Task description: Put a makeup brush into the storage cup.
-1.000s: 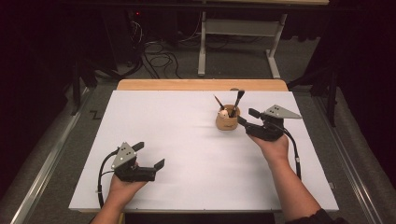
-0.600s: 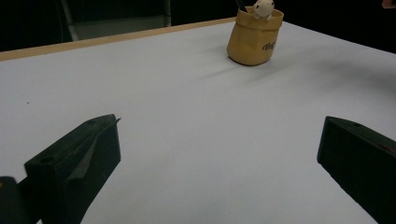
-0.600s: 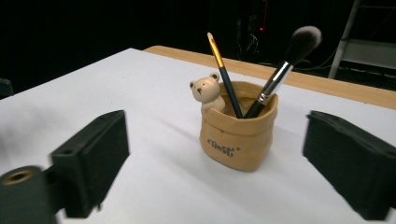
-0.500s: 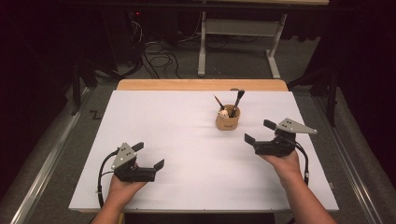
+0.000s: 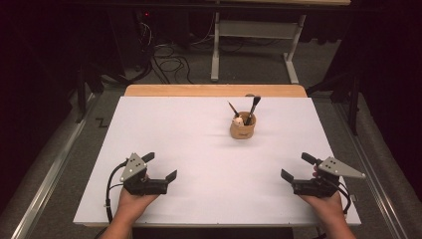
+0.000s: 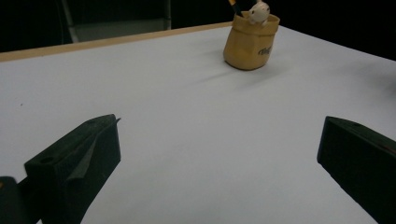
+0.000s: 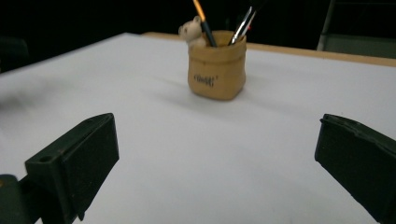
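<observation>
A tan sack-shaped pot (image 5: 243, 127) stands upright on the white tabletop (image 5: 199, 144), right of centre toward the far side. It holds brushes (image 5: 253, 107) and a small bear figure (image 7: 191, 31). My left gripper (image 5: 160, 166) rests near the front left, open, with nothing between its jaws. My right gripper (image 5: 295, 166) sits near the front right, well clear of the pot; its jaws have just been opening and stand wide with nothing between them. The pot (image 6: 250, 42) lies far ahead of the left gripper (image 6: 215, 154), and the pot (image 7: 217, 65) lies ahead of the right gripper (image 7: 217, 149).
A wooden strip (image 5: 214, 90) borders the table's far edge. Beyond it stand a metal desk frame (image 5: 254, 45) and cables (image 5: 164, 62) on the floor. Metal rails (image 5: 50, 174) run along both sides of the table.
My right gripper has drawn back from beside the pot to the near right of the table, its jaws opening wider. The left gripper has stayed put.
</observation>
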The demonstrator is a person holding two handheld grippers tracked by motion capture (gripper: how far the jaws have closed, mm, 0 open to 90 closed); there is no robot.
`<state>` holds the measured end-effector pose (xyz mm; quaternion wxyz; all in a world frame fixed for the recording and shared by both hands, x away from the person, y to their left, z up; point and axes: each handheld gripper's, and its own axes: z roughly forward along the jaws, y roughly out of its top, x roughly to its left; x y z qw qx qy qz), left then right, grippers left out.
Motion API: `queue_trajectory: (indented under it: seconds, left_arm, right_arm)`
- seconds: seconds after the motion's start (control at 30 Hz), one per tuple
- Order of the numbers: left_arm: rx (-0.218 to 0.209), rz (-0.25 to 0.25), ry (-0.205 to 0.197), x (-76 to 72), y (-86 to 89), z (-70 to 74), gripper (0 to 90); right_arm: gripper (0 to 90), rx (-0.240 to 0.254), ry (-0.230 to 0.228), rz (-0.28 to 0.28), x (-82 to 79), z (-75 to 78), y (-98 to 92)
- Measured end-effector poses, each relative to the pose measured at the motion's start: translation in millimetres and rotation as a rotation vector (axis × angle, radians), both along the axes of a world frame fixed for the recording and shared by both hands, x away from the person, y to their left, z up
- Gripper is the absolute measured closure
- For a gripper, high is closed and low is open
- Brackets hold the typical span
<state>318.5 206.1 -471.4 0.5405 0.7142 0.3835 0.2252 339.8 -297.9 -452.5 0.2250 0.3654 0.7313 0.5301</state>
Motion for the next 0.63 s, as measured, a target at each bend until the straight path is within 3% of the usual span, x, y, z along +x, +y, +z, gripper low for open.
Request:
queue_trajectory:
  seconds: [0.2,0.37,0.63]
  left_arm:
    - [0.024,-0.012,0.006,1.0,-6.9,-2.3,0.3]
    - [-0.012,0.001,0.003,-0.3,1.3,-0.8,0.3]
    - [-0.017,-0.002,0.003,-0.3,2.7,-0.6,0.3]
  right_arm:
    - [0.6,0.002,-0.001,0.035,-0.6,-1.4,8.3]
    - [0.6,-0.005,0.002,0.032,-1.2,-2.3,10.8]
    - [0.6,0.008,0.006,0.016,0.2,-2.3,9.5]
